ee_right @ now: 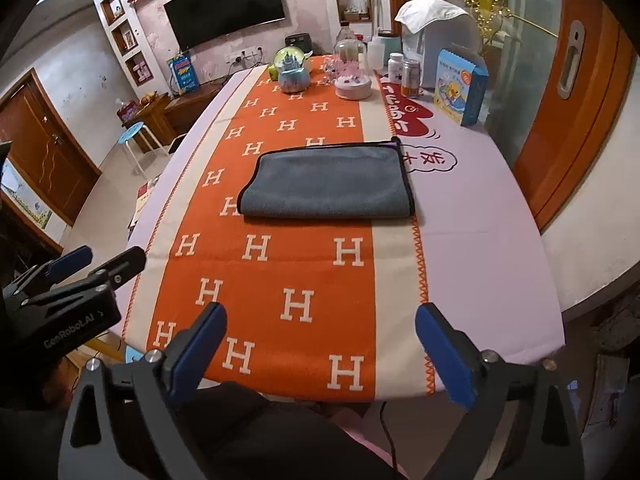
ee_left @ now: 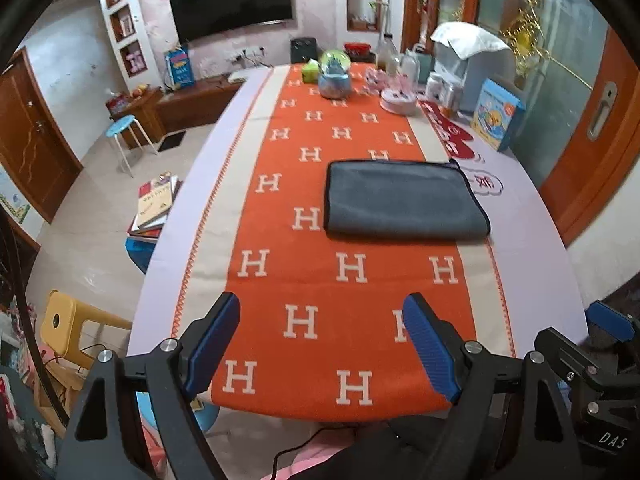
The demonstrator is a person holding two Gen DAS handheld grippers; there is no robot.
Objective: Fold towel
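A grey towel with dark trim (ee_left: pixel 404 200) lies folded flat on the orange H-patterned runner (ee_left: pixel 320 280) in the middle of the table; it also shows in the right wrist view (ee_right: pixel 328 184). My left gripper (ee_left: pixel 322 314) is open and empty, held over the near table edge, well short of the towel. My right gripper (ee_right: pixel 320 320) is open and empty, also at the near edge. The right gripper shows at the right edge of the left wrist view (ee_left: pixel 608 324), and the left gripper shows at the left of the right wrist view (ee_right: pixel 80 264).
At the table's far end stand a snow globe (ee_left: pixel 335 76), a pink round box (ee_left: pixel 398 100), jars (ee_right: pixel 410 76) and a blue carton (ee_left: pixel 496 114). A blue stool (ee_left: pixel 124 128), books (ee_left: pixel 154 204) and a yellow stool (ee_left: pixel 68 324) are on the left floor.
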